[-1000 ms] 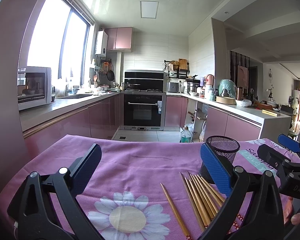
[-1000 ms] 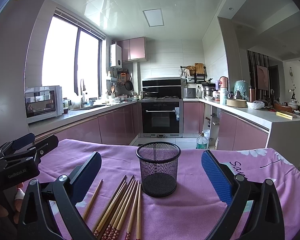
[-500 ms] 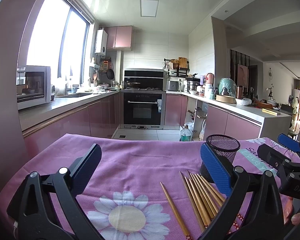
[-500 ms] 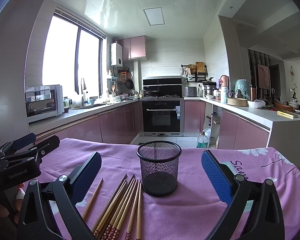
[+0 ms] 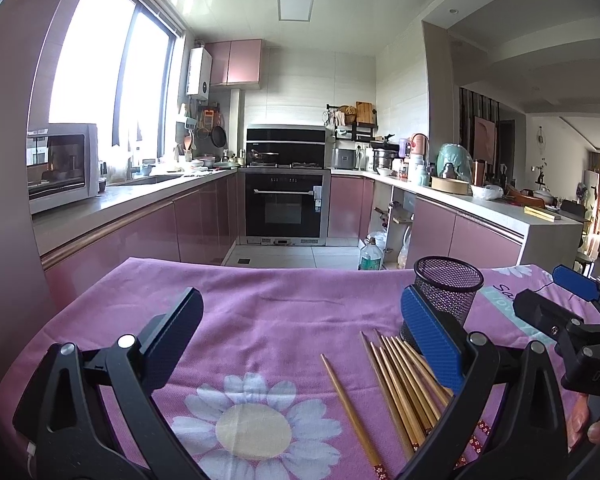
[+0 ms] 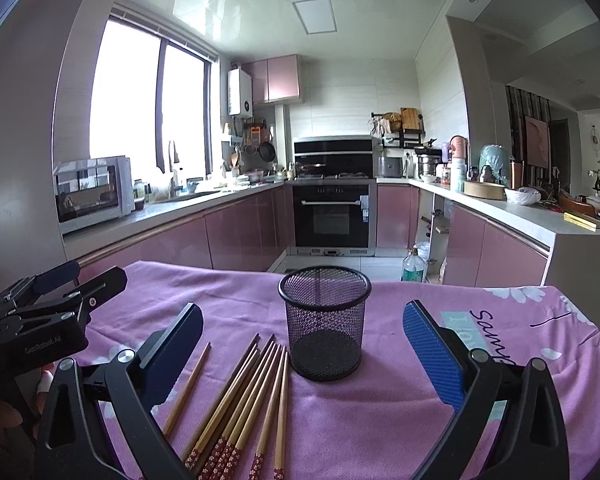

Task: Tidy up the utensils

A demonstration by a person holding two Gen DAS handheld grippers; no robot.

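A pink-cabinet kitchen fills the background, oven [image 6: 332,216] dead centre, microwave [image 6: 93,194] at mid left, bright window in the upper left. In front, a counter under a purple flowered cloth [image 6: 400,380] takes up the lower half of both views.

Right wrist view: the right tongs [image 6: 303,350] hang wide open above the cloth, dark pad at lower left, blue pad at lower right, nothing between them. Straight ahead, centre frame, stands the black mesh cup [image 6: 324,322], upright and with nothing in it. Just left of its base lies the bundle of chopsticks [image 6: 247,396], fanned flat on the cloth, patterned red ends toward the bottom edge. 1 stray chopstick [image 6: 187,388] lies apart, further left, its lower end hidden behind the dark pad. At the far left edge the left tongs [image 6: 75,276] show from the side.

Left wrist view: the left tongs [image 5: 300,334] are also wide open and holding nothing, over the big white flower print. The chopsticks [image 5: 400,384] sit at lower right, partly behind the blue pad; the stray 1 [image 5: 350,404] lies left of them. The cup [image 5: 448,290] stands at mid right, behind that pad. The right tongs [image 5: 556,292] poke in from the right edge.
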